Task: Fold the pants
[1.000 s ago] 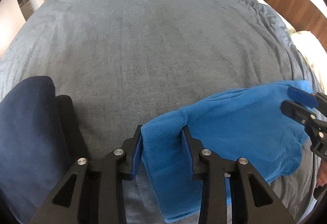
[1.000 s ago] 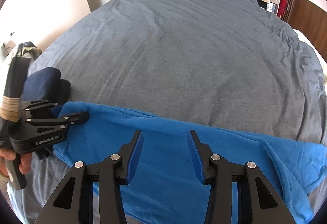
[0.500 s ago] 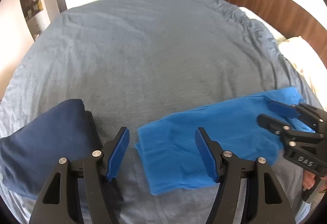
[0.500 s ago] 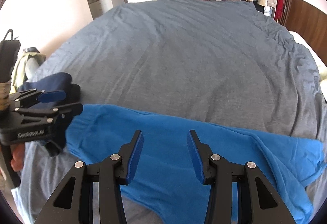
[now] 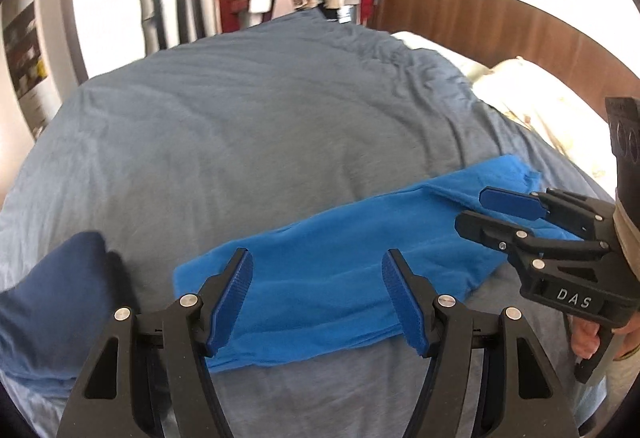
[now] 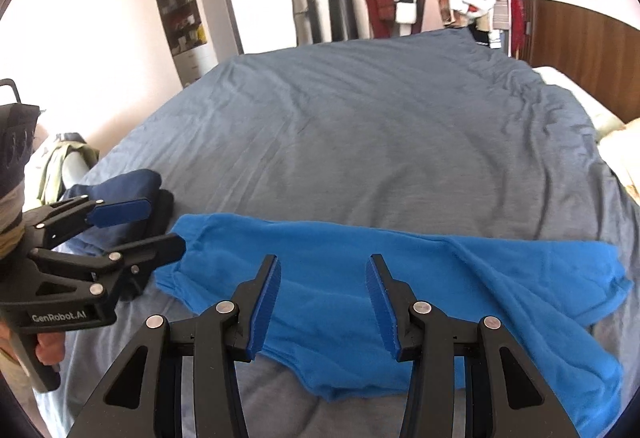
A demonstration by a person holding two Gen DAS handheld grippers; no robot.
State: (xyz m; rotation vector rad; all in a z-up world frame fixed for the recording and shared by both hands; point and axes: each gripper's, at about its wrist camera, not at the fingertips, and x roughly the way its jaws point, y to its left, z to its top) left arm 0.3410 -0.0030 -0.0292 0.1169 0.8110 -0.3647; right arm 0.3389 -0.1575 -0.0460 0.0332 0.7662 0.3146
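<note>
**Spotter:** Release is the news: a moment ago your left gripper (image 5: 316,302) pinched the folded end of the bright blue fleece pants (image 5: 340,278); now its jaws stand apart with nothing between them, and the cloth lies flat on the grey-blue bedspread (image 5: 260,126).

**Operator:** And the right one?

**Spotter:** Your right gripper (image 6: 322,308) is parted too, empty, hovering over the middle of the pants just as it did before. You've drawn both tools up and back, so more of the room shows past the bed.

**Operator:** So that fold is down?

**Spotter:** I'd judge so: the lengthwise fold looks laid, and the crosswise fold is what's left.

**Operator:** How does the thing lie?

**Spotter:** From the right wrist, it's a long band near the bed's front edge, its long axis running from about 9 o'clock to 3 o'clock. The neat, narrower end points toward 9, near the dark navy folded garment (image 6: 120,190); the looser, wider end spreads toward 3 to 4. Which end is the waistband, I can't tell.
</note>
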